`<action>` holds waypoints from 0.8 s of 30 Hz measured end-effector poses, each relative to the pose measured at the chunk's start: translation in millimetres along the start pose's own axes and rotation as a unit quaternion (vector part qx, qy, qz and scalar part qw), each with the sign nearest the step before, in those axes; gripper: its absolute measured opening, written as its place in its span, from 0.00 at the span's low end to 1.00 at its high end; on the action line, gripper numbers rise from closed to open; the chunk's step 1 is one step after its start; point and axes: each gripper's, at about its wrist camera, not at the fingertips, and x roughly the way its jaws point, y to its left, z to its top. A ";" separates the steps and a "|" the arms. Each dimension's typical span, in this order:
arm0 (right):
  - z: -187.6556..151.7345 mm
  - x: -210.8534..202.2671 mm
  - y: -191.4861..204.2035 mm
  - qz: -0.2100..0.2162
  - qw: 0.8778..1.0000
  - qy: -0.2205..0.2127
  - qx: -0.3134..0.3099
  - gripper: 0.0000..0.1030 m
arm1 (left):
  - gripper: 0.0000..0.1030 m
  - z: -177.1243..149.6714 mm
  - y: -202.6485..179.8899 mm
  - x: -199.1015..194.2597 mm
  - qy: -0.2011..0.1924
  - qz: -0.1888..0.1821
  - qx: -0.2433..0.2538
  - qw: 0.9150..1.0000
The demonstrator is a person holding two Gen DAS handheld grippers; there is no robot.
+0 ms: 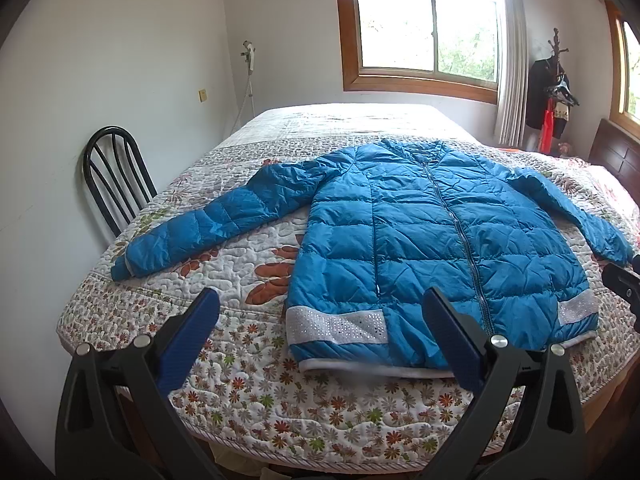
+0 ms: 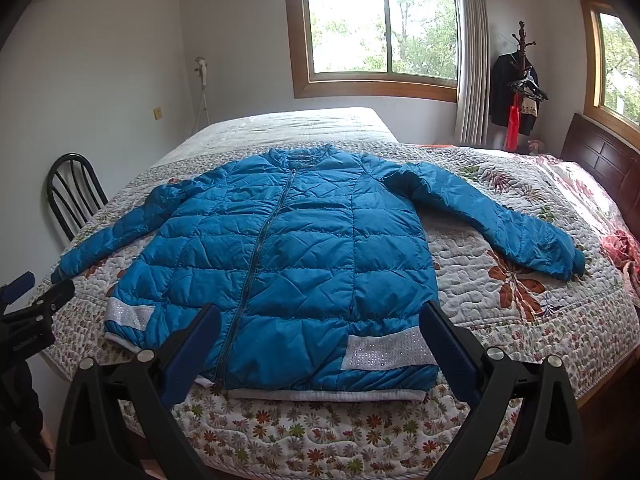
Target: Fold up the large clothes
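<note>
jacket flat on bed, beyond claws | left claw, right claw wide apart, empty

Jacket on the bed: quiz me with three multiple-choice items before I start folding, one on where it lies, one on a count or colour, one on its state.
1. Where does the blue jacket lie?
A. On the black chair
B. Flat on the floral quilt
C. On the coat stand

2. How many silver sequined bands show near its hem?
A. One
B. Two
C. Four

3. How is the jacket's front?
A. Zipped shut, sleeves spread out
B. Open, lining showing
C. Folded in half

Answers:
1. B, the jacket is spread on the floral quilt, while the black chair stands beside the bed.
2. B, one band sits on each side of the zipper.
3. A, the zipper runs closed from collar to hem and both sleeves lie out to the sides. The left gripper and the right gripper hover with jaws open, holding nothing.
</note>
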 end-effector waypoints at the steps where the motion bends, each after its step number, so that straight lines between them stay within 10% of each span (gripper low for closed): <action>1: 0.1 -0.6 -0.5 0.000 1.000 0.000 0.000 0.96 | 0.97 0.0 0.1 0.1 0.000 0.000 0.000 1.000; 24: 0.4 1.4 0.8 0.000 1.000 0.002 0.000 0.96 | 0.97 0.8 1.5 0.8 0.001 -0.001 0.000 1.000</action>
